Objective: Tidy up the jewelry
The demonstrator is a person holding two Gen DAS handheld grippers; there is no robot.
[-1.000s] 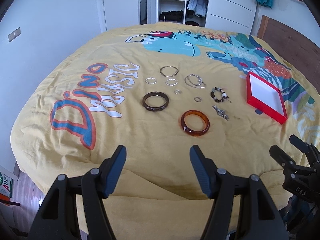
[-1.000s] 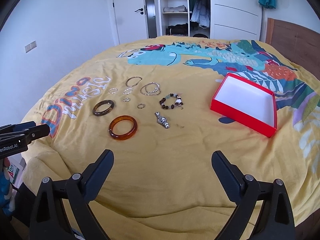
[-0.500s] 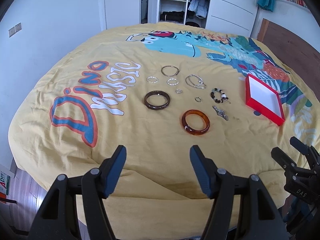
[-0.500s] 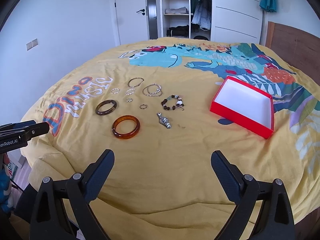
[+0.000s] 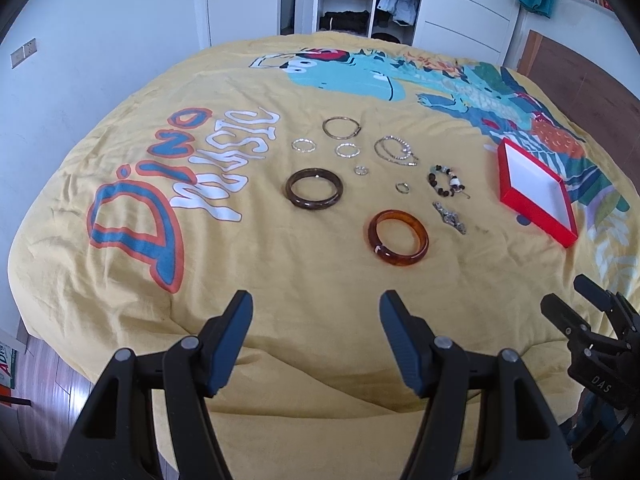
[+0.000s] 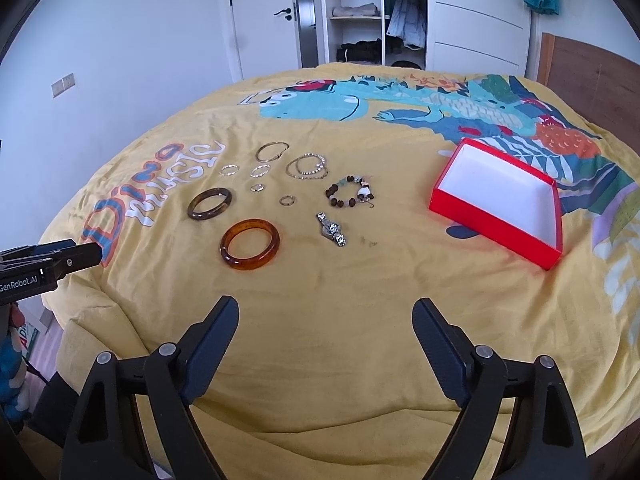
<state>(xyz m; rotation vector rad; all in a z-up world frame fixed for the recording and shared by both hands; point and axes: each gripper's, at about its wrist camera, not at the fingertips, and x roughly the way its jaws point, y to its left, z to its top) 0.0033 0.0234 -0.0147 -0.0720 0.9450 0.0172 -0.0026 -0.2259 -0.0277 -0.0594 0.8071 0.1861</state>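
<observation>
Right wrist view, yellow bedspread point(image 6: 360, 300), open wardrobe point(image 6: 356, 12) behind, both grippers empty, jaws apart.

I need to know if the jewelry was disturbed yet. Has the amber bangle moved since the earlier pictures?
No. The amber bangle lies in the same spot on the yellow bedspread, just below the dark brown bangle and left of the silver watch.

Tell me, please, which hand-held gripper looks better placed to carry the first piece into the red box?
Probably the right hand-held gripper: the empty red box lies on its side, with the small watch nearly straight ahead. Its jaws, just narrowing, hold nothing.
</observation>
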